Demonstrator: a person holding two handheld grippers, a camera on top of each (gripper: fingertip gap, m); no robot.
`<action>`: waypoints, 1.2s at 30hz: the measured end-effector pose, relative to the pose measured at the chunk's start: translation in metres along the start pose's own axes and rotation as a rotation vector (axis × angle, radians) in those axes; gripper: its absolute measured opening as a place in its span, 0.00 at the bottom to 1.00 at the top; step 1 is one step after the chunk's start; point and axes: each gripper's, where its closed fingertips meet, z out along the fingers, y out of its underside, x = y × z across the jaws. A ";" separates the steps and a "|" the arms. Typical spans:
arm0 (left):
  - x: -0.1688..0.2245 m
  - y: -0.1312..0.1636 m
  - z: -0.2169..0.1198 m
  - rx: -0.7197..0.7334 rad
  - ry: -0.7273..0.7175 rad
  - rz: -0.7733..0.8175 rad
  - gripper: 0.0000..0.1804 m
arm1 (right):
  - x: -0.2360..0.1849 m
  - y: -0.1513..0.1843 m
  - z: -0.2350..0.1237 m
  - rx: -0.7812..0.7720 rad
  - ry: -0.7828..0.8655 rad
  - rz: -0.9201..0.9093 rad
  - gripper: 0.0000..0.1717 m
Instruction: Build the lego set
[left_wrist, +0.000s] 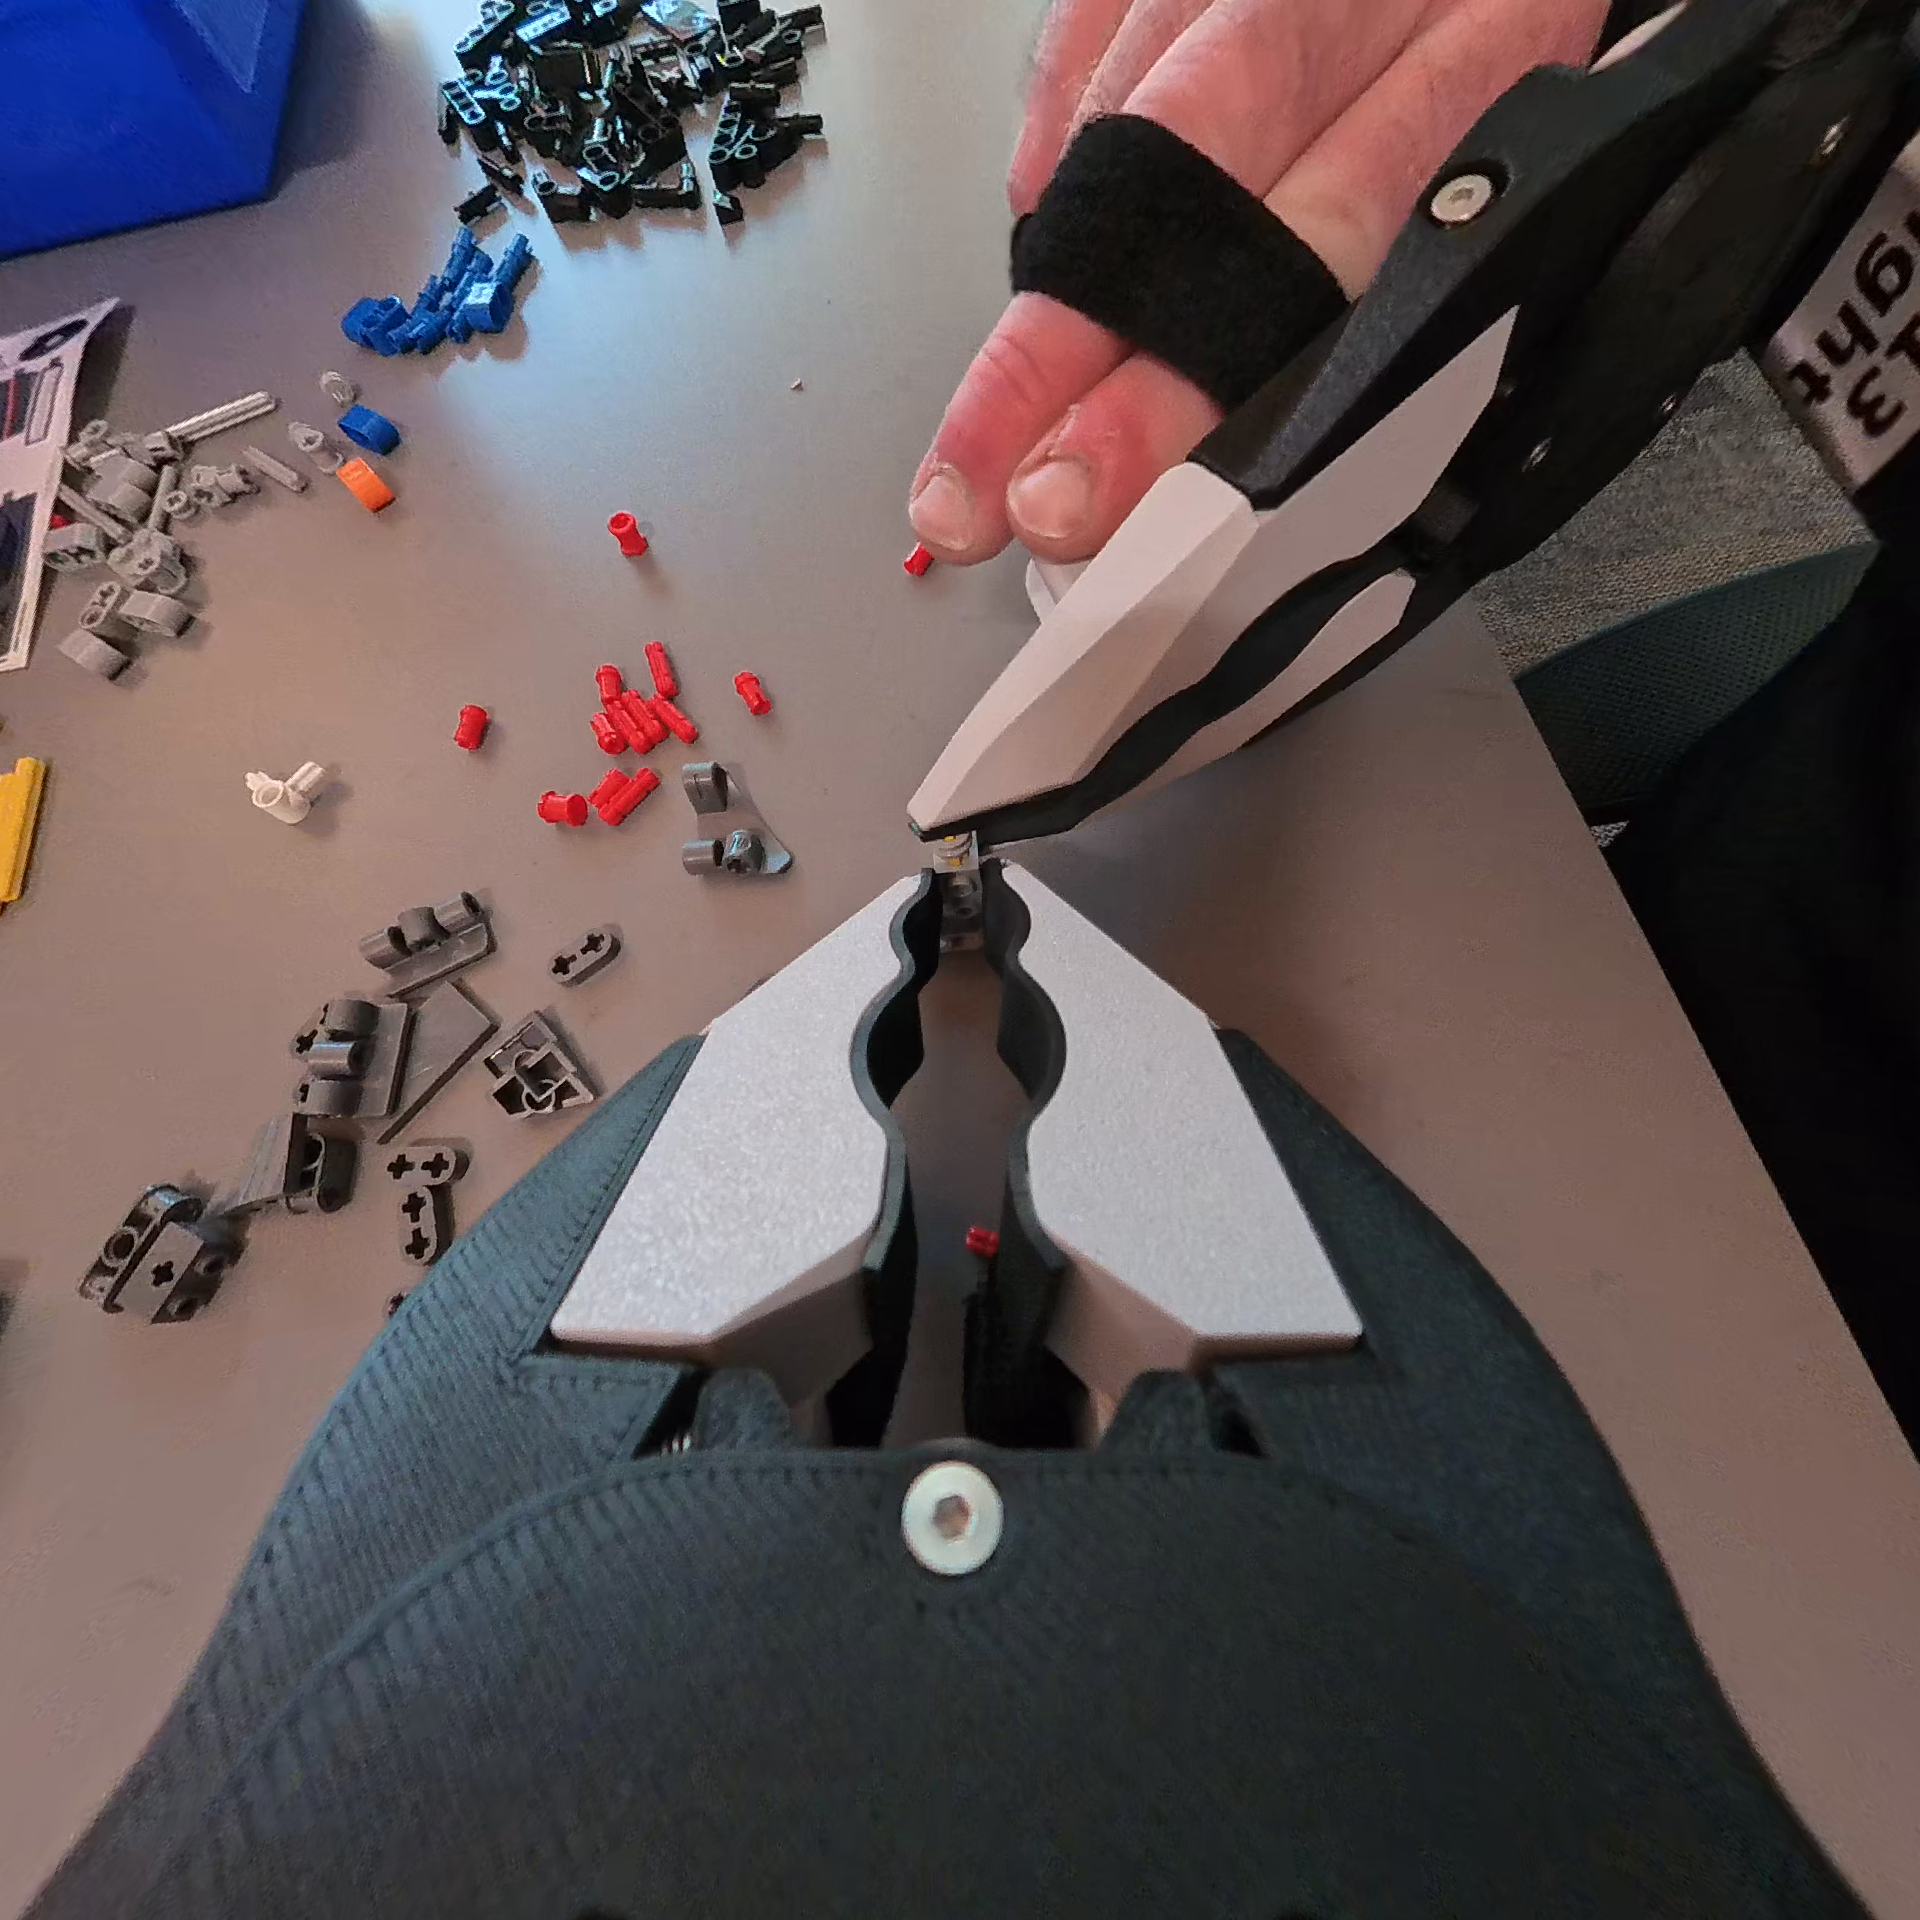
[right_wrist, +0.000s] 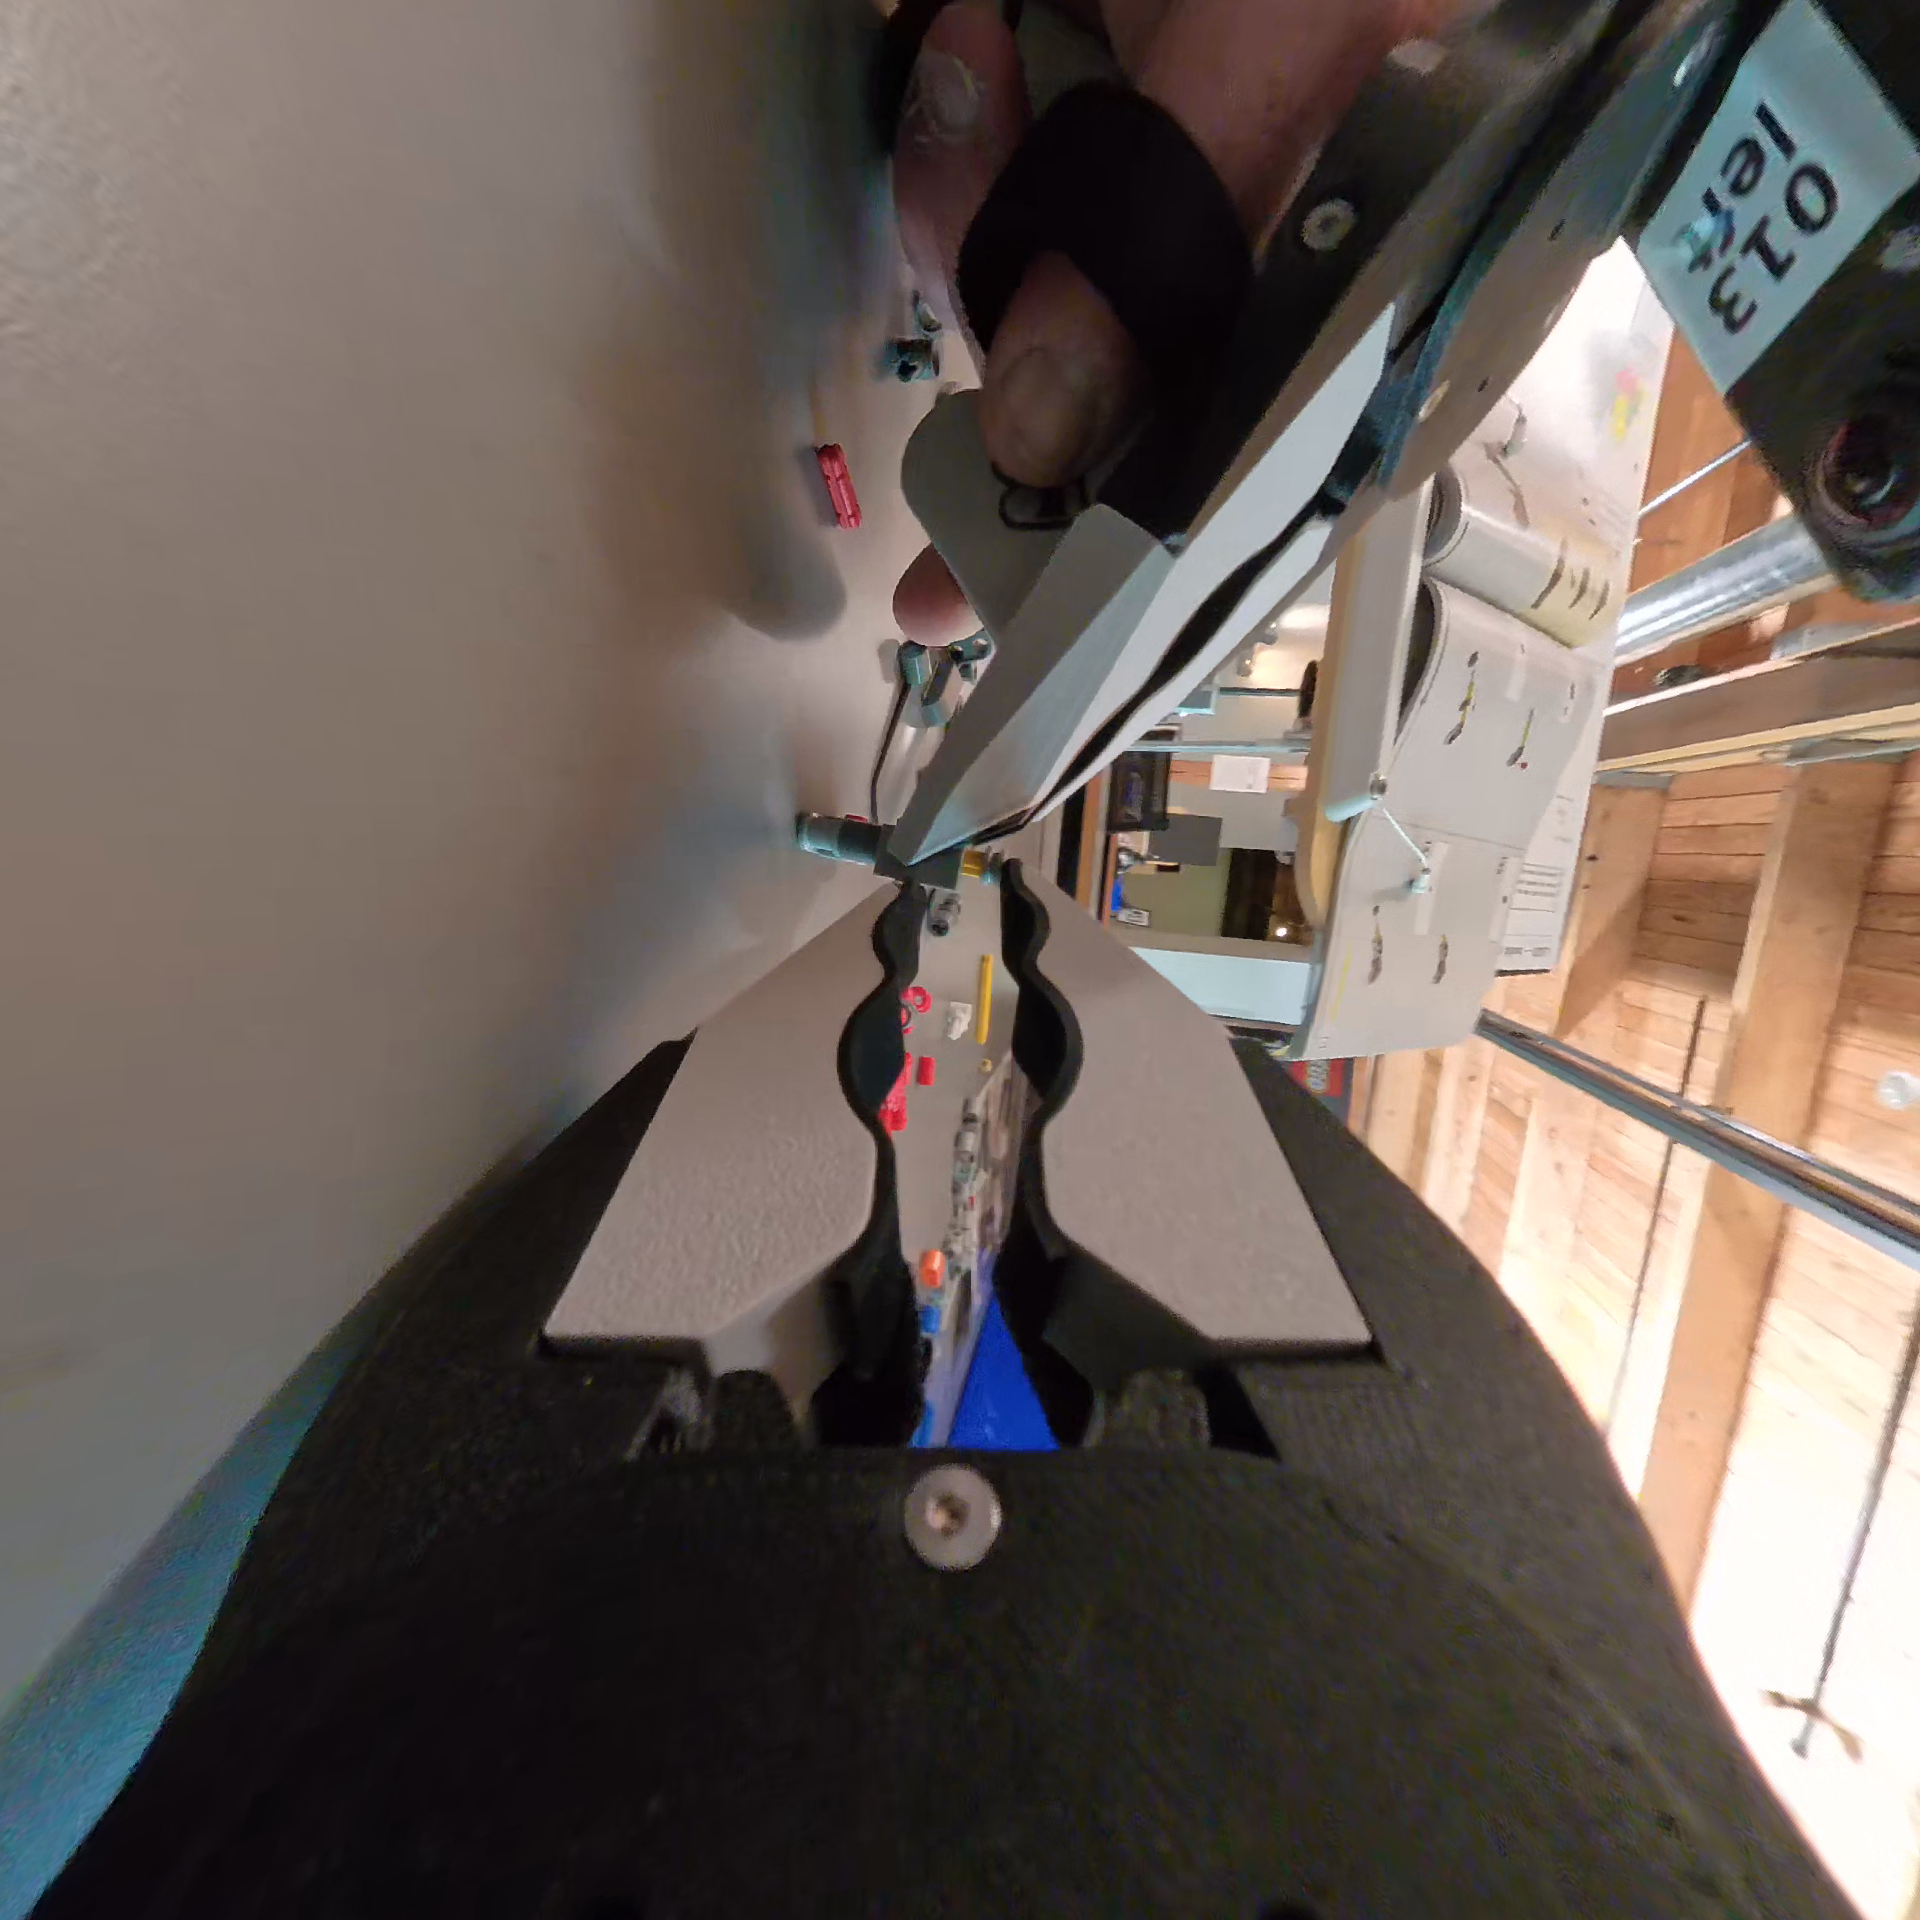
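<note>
Pinching a small grey brick assembly (left_wrist: 961, 896) in our left gripper (left_wrist: 961, 904), we are closing the right gripper (left_wrist: 961, 831) on its yellow-tipped pin (left_wrist: 953, 834): light, rigid, slick, best gripped on flat sides.

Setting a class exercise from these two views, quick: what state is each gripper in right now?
Left gripper: closed on a small grey building piece.
Right gripper: fingers around that piece's yellow-tipped end; grip cannot be told.

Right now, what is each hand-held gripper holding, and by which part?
The left hand-held gripper clamps a small grey brick assembly by its sides. The right hand-held gripper closes on the assembly's top pin.
</note>
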 end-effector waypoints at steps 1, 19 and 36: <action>0.000 0.000 0.000 0.000 0.000 0.001 0.04 | 0.000 0.000 0.000 -0.002 0.004 -0.021 0.08; 0.010 0.000 0.001 -0.232 -0.068 0.282 0.03 | 0.044 0.062 -0.012 -0.035 -0.018 0.350 0.08; 0.013 0.005 0.010 -0.620 -0.015 0.702 0.20 | 0.025 0.094 0.008 -0.010 -0.046 0.449 0.04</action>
